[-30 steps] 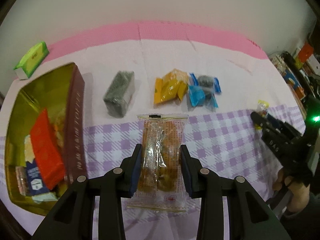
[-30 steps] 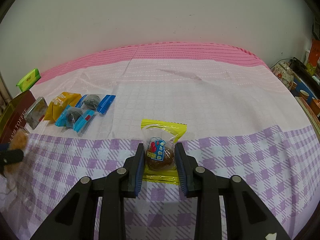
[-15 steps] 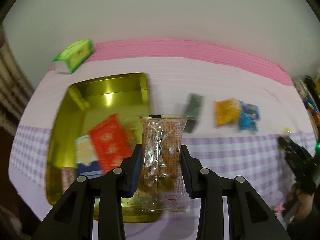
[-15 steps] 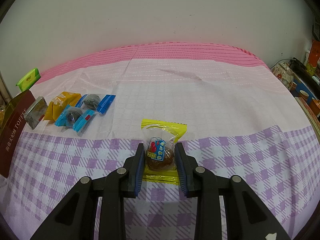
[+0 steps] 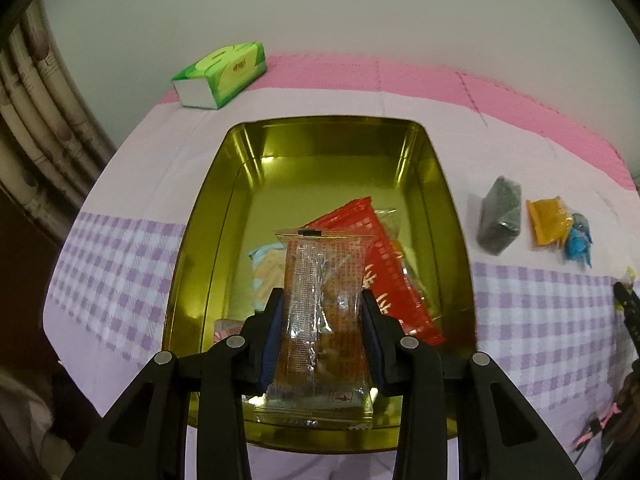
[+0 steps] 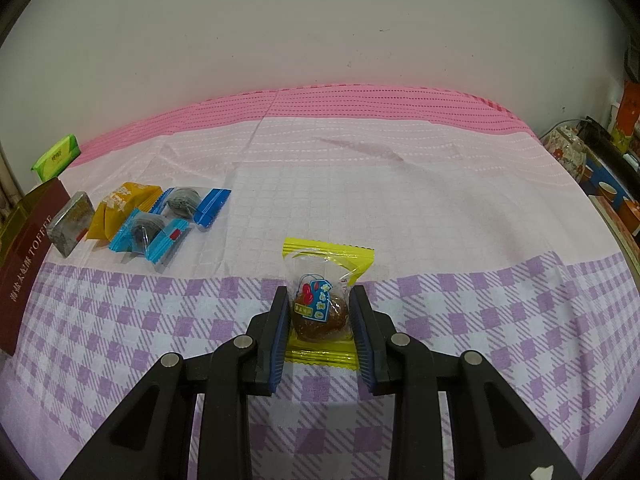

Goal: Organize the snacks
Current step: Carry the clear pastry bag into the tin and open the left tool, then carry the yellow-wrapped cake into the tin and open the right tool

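Gold tin [image 5: 436, 184] fills the middle of my left view, standing open on the checked cloth [image 5: 120, 264], and my left gripper [image 5: 323, 334] hangs over its near end with its blue pads pressed on both sides of a clear orange-printed packet [image 5: 322, 320] held upright. Under it in the tin lie a red pack [image 5: 384, 264], tilted, and a pale packet [image 5: 266, 266] to its left. Right of the tin, on the cloth, sit a grey block [image 5: 501, 220], a yellow pack [image 5: 548, 220] and blue wrappers [image 5: 578, 240], close together in a row. A green tissue box [image 5: 222, 74] lies far left by the wall. My right gripper [image 6: 320, 320] is closed on a round brown cake in a clear, yellow-edged wrapper [image 6: 322, 308], which sits low over the purple checks, though whether it touches them I cannot tell. In that view the grey block [image 6: 72, 222], yellow pack [image 6: 120, 208] and two blue-ended candies [image 6: 168, 216] lie far left, beside the tin's dark red side [image 6: 24, 268].
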A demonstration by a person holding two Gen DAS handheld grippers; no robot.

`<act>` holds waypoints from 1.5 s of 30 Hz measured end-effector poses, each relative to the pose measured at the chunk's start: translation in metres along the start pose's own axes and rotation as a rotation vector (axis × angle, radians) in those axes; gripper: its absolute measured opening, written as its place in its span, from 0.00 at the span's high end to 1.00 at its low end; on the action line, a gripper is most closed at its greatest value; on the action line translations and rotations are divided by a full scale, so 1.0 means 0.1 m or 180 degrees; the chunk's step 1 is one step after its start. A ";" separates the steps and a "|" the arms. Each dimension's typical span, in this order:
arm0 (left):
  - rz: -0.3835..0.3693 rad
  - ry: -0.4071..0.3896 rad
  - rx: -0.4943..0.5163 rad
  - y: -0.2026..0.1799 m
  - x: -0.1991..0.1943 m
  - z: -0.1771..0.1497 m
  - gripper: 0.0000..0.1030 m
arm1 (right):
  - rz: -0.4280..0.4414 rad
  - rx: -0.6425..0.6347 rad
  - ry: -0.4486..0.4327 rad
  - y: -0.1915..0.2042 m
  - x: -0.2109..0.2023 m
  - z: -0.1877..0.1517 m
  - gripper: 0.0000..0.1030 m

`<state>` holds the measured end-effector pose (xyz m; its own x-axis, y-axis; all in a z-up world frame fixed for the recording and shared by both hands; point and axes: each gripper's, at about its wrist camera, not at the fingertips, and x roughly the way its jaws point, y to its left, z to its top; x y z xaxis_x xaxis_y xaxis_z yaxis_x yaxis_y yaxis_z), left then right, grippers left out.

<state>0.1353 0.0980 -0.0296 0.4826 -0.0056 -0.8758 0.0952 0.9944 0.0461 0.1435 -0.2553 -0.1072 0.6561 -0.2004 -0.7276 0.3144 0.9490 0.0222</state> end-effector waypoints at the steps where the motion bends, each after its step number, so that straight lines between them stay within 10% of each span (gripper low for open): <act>1: 0.0013 0.0006 0.0017 0.00 0.01 -0.01 0.64 | -0.0001 0.0000 0.0000 0.00 0.00 0.00 0.72; 33: 0.0122 0.0194 0.0062 0.13 0.15 -0.06 0.62 | -0.0100 -0.0008 0.0031 0.02 0.01 0.01 0.72; 45: 0.0019 -0.0032 0.0150 0.08 -0.06 -0.03 0.47 | -0.0126 0.0000 0.0104 0.04 0.03 0.04 0.72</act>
<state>0.1308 0.1063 -0.0248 0.4920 -0.0010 -0.8706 0.1330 0.9883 0.0741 0.1494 -0.2536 -0.1070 0.6204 -0.2298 -0.7498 0.3396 0.9405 -0.0072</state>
